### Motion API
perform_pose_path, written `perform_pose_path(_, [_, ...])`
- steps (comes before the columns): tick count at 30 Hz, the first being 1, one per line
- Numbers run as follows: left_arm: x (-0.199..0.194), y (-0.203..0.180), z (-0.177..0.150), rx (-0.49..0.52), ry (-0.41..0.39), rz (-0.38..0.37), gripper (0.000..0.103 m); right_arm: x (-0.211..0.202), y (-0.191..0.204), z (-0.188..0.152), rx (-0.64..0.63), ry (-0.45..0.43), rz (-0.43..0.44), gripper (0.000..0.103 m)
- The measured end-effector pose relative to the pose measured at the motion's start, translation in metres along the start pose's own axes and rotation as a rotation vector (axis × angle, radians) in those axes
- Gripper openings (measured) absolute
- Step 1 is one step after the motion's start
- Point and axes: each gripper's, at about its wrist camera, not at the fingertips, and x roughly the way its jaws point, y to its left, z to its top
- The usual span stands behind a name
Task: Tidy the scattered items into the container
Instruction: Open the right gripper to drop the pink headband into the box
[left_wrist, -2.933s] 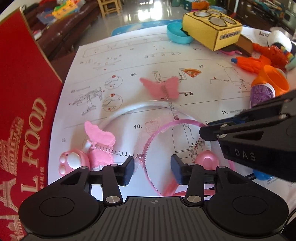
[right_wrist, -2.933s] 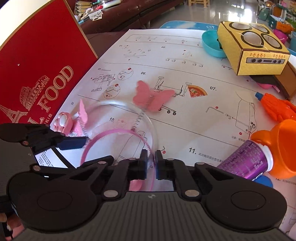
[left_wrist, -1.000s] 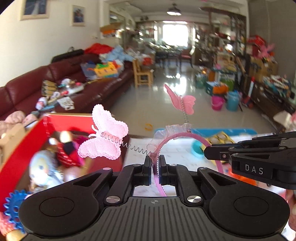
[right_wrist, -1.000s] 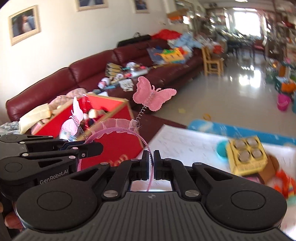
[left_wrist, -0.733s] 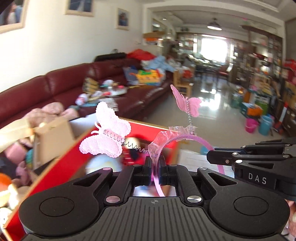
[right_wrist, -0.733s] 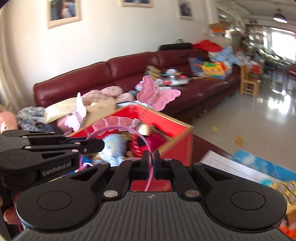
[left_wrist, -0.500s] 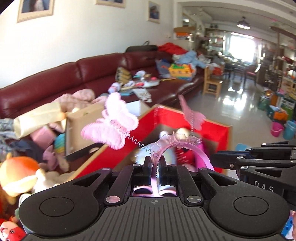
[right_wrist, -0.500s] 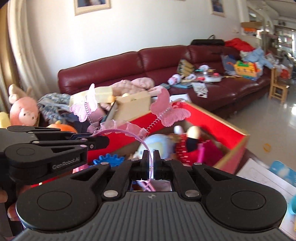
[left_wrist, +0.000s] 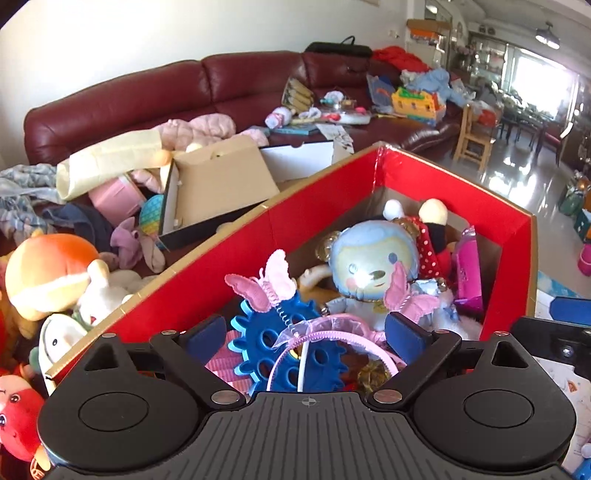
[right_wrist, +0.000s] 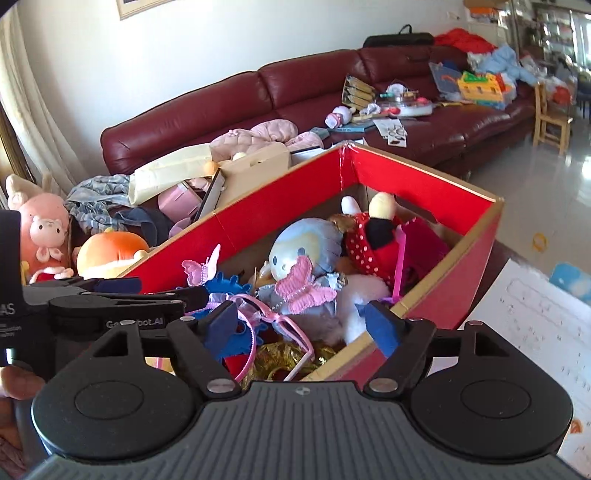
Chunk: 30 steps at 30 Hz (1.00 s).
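- The left gripper (left_wrist: 306, 330) is spread wide, its blue pads (left_wrist: 207, 332) well apart and gripping nothing; the pink headband (left_wrist: 325, 341) lies below and between them, inside the red box (left_wrist: 229, 254).
- The right gripper (right_wrist: 297, 325) is likewise wide apart and empty, poised over the near end of the same box (right_wrist: 436, 188).
- The headband (right_wrist: 273, 325) is a thin pink arc with a gauzy frill and two pink butterflies (left_wrist: 264, 286) on coil springs (one stands up at the left, the other leans against the blue-faced doll (left_wrist: 369, 266)).
- It rests on a blue gear toy (left_wrist: 273, 343) among other toys; gold tinsel (right_wrist: 280, 354) shows beneath.
- The band's lower ends vanish behind the gripper bodies in both views, so where they sit cannot be made out.
- The left gripper (right_wrist: 110, 295) shows side-on in the right wrist view.
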Motion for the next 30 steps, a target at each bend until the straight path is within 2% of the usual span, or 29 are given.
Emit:
perform_pose_path(13, [-0.007, -0.019, -0.007, 0.053, -0.002, 0.042, 0.100, -0.016, -0.008, -0.003, 0.002, 0.017, 0.051, 0.089])
perform_pose_path(23, [-0.021, -0.061, -0.008, 0.157, -0.044, -0.018, 0.101, -0.046, -0.047, -0.007, 0.102, -0.026, -0.017, 0.092])
perform_pose_path(30, [-0.038, -0.090, -0.010, 0.227, -0.084, -0.068, 0.101, -0.059, -0.064, -0.021, 0.124, -0.033, -0.047, 0.093])
